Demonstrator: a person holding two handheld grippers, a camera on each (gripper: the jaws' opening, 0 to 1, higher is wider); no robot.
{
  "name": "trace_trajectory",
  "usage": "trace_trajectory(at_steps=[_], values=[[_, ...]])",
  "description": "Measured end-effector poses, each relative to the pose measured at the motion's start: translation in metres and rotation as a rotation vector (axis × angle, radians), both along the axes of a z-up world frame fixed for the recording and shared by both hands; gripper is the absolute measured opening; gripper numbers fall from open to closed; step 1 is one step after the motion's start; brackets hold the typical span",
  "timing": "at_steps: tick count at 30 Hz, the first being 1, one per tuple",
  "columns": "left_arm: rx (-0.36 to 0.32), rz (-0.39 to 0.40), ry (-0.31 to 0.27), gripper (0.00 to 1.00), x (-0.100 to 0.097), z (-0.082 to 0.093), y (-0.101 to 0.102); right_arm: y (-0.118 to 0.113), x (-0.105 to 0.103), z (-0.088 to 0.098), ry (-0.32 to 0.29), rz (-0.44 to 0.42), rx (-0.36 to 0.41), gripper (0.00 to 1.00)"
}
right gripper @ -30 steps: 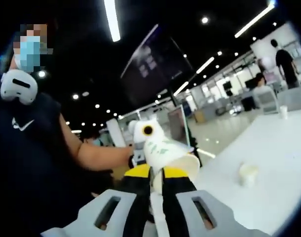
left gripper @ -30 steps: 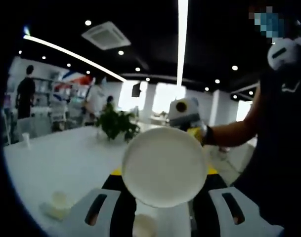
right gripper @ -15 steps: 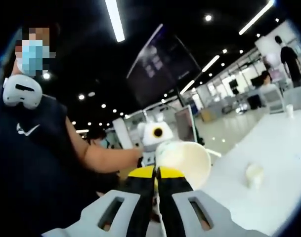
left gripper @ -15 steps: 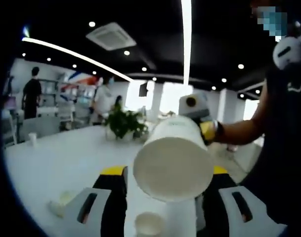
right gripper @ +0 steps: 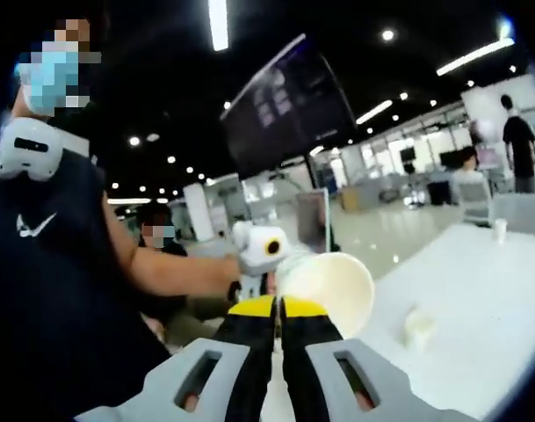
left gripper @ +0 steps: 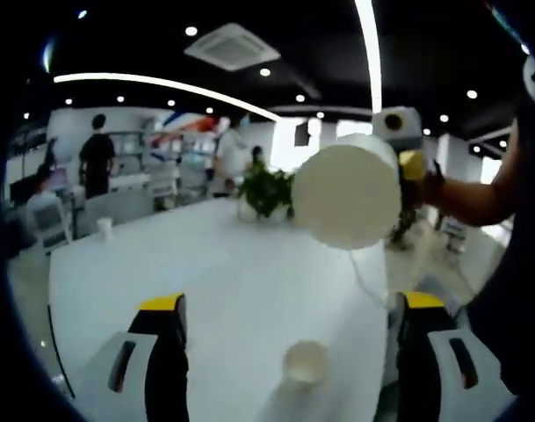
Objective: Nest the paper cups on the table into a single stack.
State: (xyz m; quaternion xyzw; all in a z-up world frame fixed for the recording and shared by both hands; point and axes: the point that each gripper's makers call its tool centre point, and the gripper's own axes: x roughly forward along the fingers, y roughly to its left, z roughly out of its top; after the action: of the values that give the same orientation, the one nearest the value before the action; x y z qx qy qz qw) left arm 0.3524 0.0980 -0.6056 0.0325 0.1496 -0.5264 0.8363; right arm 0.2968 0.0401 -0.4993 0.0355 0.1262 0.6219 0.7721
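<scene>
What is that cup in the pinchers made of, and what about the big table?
The held cup looks like thin paper: matte, cream-white, with a rolled rim, pinched at its wall by the right gripper. The table seems a hard, smooth, white surface, maybe laminate or painted board; its faint sheen suggests that, but I can't tell for sure.

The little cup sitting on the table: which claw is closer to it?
Left. The cup on the table sits between the open left claw. The right claw holds another cup up, away from it.
</scene>
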Motion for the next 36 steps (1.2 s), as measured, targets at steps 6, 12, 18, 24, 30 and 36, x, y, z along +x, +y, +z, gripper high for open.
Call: trace_trajectory(at_steps=[6, 12, 18, 24, 30, 36], values=[[0.046, 0.091, -0.005, 0.98, 0.007, -0.011, 0.024, 0.0, 0.0, 0.003, -0.063, 0.014, -0.139, 0.0], [0.058, 0.136, 0.01, 0.98, 0.004, -0.024, 0.04, 0.0, 0.0, -0.014, -0.091, 0.043, -0.36, 0.0], [0.102, 0.177, 0.023, 0.98, 0.003, -0.036, 0.054, 0.003, 0.002, -0.028, -0.088, 0.073, -0.522, 0.0], [0.128, 0.206, 0.019, 0.98, 0.002, -0.045, 0.068, 0.004, 0.003, -0.035, -0.124, 0.111, -0.667, 0.0], [0.168, 0.207, -0.007, 0.98, 0.002, -0.052, 0.075, 0.003, 0.006, -0.04, -0.152, 0.146, -0.835, 0.0], [0.19, 0.218, -0.011, 0.98, -0.001, -0.061, 0.081, 0.001, 0.004, -0.051, -0.171, 0.188, -1.009, 0.0]])
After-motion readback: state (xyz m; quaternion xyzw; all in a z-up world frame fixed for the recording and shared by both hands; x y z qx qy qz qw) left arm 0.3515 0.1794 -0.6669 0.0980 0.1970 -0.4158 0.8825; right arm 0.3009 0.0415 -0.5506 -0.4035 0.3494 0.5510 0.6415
